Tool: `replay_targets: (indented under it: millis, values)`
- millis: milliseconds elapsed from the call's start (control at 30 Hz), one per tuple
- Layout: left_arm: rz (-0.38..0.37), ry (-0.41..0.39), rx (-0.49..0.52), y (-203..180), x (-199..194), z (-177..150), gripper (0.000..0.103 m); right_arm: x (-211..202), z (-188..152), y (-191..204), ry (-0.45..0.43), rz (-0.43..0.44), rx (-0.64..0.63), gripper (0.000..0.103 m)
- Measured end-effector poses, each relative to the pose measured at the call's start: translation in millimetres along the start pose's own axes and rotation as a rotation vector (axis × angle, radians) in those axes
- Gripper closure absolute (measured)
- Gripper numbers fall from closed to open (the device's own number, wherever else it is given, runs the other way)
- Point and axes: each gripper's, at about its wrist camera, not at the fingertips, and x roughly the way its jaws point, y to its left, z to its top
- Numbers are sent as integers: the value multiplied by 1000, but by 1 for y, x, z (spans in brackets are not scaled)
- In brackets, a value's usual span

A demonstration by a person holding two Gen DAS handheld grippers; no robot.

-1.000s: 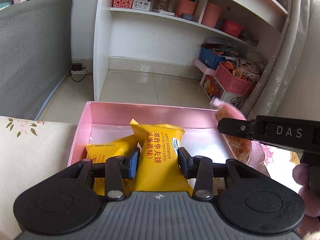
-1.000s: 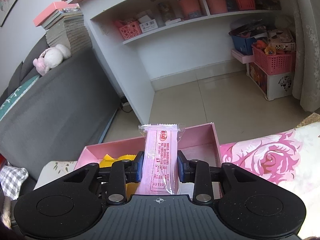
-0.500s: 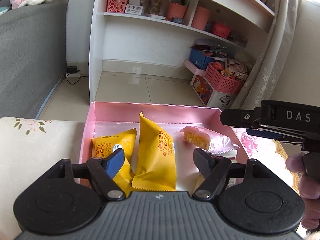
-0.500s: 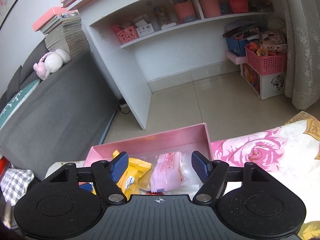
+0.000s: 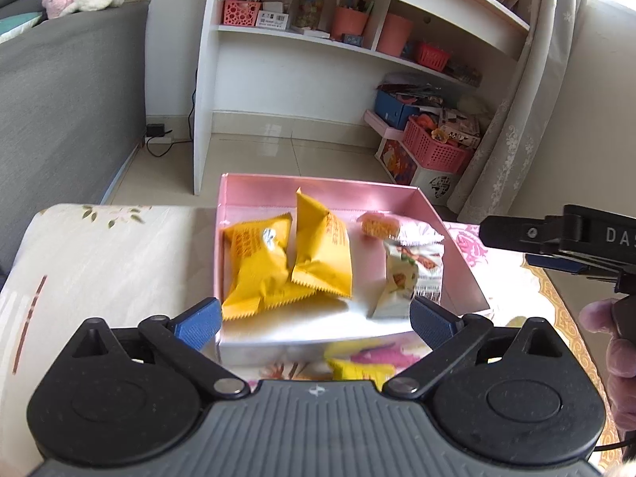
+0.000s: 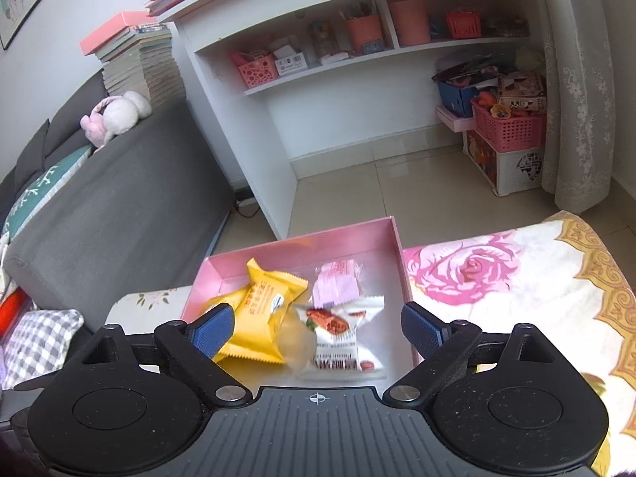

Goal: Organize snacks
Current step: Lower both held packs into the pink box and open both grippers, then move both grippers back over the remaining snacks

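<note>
Both tongs are standing wide open w/ nothing between the pads, jaws having just been opening. Left tongs point(image 5: 314, 320) are hovering over the near edge of the pink box point(image 5: 318, 187); right tongs point(image 6: 316, 328) are hanging above the box's near right part.

Box is sitting on a floral cloth point(image 6: 516, 278); can't tell what's beneath it. Snacks are lying inside the box: two yellow packs, one point(image 5: 256, 266) at left, the other point(image 5: 324, 250) leaning on it at centre; a pink pack point(image 6: 336, 284) toward the far right; a white pack point(image 6: 344, 334) just in front of it, touching. Another yellow pack point(image 5: 357, 369) is lying outside, just beside the box's near wall, blurred. A hand point(image 5: 612, 342) is gripping the right tool at the left view's right edge.
</note>
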Motion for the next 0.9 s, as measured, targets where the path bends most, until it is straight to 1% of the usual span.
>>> replay_targets:
  millis: [267, 367, 533, 633, 700, 800, 900]
  values:
    - [20, 34, -27, 13, -26, -22, 0, -31, -22, 5, -6, -28, -16, 7]
    - [44, 44, -36, 19, -35, -29, 0, -41, -31, 7, -8, -35, -28, 7]
    - [90, 68, -52, 33, -48, -45, 0, -55, -51, 8, -12, -15, -21, 5]
    - [88, 52, -64, 43, -54, -54, 0, -58, -65, 8, -22, -12, -23, 4]
    - [91, 55, -60, 50, -56, -60, 0, -59, -76, 7, -32, -22, -39, 4]
    - [89, 55, -48, 62, -62, -67, 0, -59, -90, 7, -13, -50, -77, 4]
    - [106, 39, -45, 74, -67, -71, 0, -59, -102, 6, -2, -51, -128, 4]
